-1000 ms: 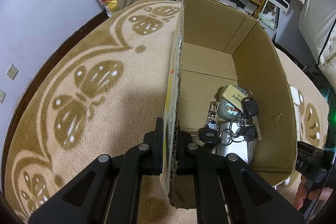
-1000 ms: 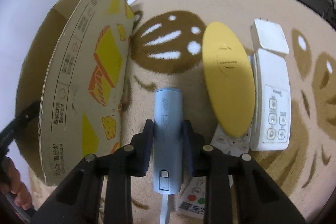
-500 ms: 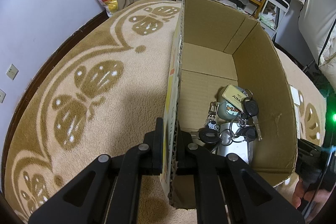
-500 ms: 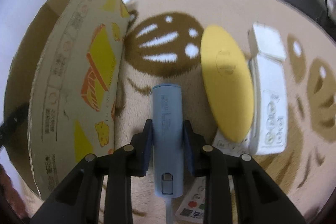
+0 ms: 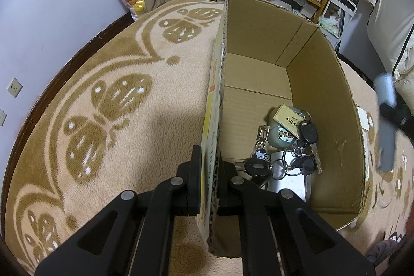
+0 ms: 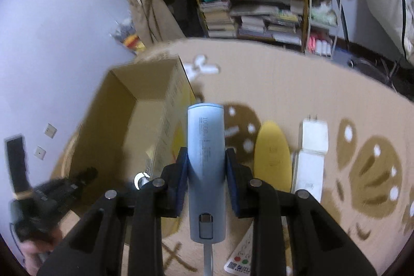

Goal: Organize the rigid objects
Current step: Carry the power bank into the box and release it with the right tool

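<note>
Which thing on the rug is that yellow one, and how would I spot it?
Start at the open cardboard box on the beige patterned rug. To its right lies a flat yellow oval disc, beside a white plug-in charger. It is the only yellow, rounded thing among white rectangular neighbours.

You hold a smooth, matt blue plastic power bank. The box is plain brown cardboard, rough and wavy along its cut edge. In it you see shiny metal keys with black plastic heads. The carpet is soft, fuzzy cloth. The yellow oval looks smooth and matt, and the charger is white plastic.
</note>
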Demonstrator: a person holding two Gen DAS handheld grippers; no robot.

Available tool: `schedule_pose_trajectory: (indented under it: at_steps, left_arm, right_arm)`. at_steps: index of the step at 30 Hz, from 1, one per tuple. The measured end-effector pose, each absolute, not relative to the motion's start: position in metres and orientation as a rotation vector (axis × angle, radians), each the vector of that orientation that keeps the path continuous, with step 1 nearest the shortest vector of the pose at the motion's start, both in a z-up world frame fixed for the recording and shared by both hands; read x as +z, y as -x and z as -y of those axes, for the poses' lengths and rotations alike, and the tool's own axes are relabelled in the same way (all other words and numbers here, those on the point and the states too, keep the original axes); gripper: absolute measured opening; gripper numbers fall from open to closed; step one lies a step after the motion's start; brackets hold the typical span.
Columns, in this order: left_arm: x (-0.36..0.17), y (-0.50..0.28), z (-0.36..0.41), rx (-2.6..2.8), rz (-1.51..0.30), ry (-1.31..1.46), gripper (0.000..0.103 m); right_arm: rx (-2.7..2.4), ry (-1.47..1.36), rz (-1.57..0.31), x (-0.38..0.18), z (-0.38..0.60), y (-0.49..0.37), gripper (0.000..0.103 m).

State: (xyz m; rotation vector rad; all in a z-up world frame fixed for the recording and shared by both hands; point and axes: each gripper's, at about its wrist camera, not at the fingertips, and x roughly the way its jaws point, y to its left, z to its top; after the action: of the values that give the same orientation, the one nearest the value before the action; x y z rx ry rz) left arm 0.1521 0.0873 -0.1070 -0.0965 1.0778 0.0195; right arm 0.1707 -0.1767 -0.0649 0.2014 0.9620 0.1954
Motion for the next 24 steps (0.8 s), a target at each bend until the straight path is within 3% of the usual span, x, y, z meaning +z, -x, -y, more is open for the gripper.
schedule_pose_trajectory:
  at_steps: [12, 24]
  left_arm:
    - [-0.107, -0.153, -0.087, 0.027, -1.077, 0.096, 0.008]
    - [-0.106, -0.155, -0.087, 0.024, -1.073, 0.098, 0.008]
  right_arm:
    - [0.31, -0.219, -0.904, -0.023, 0.131, -0.178, 0.029]
    - [0.359, -0.185, -1.0, -0.071, 0.085, -0.175, 0.03]
